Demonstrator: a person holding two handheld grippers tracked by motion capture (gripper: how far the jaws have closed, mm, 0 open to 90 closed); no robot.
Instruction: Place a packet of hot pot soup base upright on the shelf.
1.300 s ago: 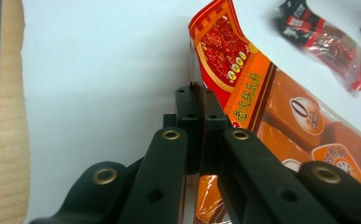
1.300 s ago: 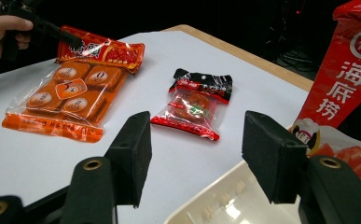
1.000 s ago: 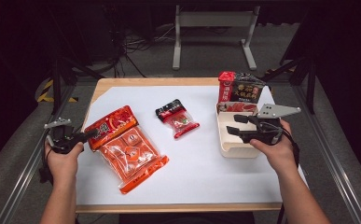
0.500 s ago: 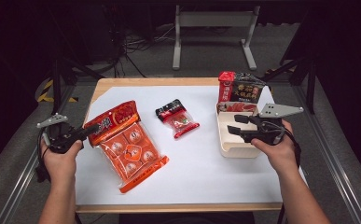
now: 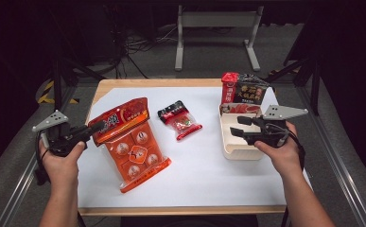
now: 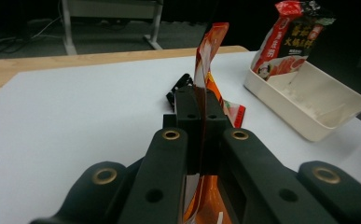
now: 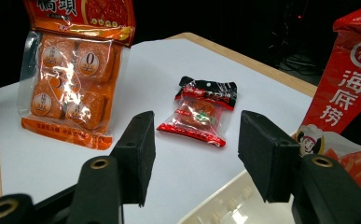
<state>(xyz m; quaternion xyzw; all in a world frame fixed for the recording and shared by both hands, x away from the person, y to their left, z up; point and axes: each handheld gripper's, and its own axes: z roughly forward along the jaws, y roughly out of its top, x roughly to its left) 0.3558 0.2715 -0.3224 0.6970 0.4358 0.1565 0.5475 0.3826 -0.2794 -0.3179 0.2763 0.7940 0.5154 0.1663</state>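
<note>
Orange packet point(image 5: 132, 146) between left gripper point(image 5: 93, 128) jaws

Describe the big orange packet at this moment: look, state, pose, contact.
The orange packet is a glossy plastic pouch with a printed orange-red header and a clear body showing six orange wrapped cubes. The left claw is shut on its header corner, tilting that end up off the white sheet; its bottom edge seems to rest on the sheet. Nothing else touches it.

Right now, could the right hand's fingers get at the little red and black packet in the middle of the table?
Probably yes. The right gripper is open and empty over the cream tray, and only bare white sheet lies between it and the small packet.
</note>
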